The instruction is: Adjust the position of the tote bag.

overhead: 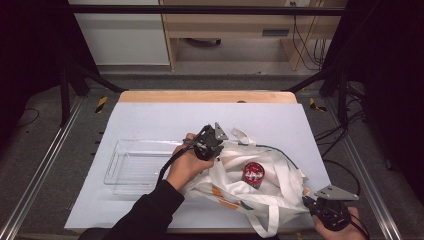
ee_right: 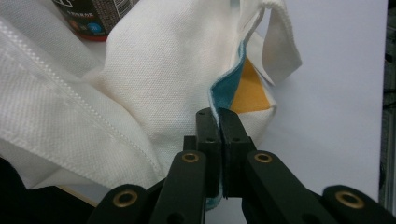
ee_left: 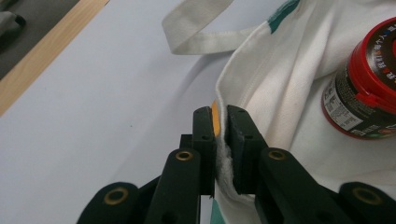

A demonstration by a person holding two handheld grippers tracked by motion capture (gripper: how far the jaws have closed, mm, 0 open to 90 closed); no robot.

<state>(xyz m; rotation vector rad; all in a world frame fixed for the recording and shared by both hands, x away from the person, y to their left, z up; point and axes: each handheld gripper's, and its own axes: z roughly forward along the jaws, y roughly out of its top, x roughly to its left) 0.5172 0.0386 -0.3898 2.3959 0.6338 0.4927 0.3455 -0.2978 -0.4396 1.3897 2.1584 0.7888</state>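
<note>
The left gripper (ee_left: 221,126) pinches the bag (overhead: 270,187) rim; the right gripper (ee_right: 218,122) clamps its opposite edge. Between them the bag lies spread on the bench (overhead: 150,117), a red-lidded jar (overhead: 253,173) inside, a tray (overhead: 131,165) just left.

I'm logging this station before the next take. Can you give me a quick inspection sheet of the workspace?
Surface: white sheet over wooden table.
Job's things: white canvas tote bag held open; red-lidded dark jar inside; clear plastic tray beside it, empty.
Clutter: nothing seen.
Grippers: left gripper clamps bag rim; right gripper clamps the opposite rim.
Cables: black cable trails from left gripper.
Surroundings: grey floor, wooden furniture behind.
</note>
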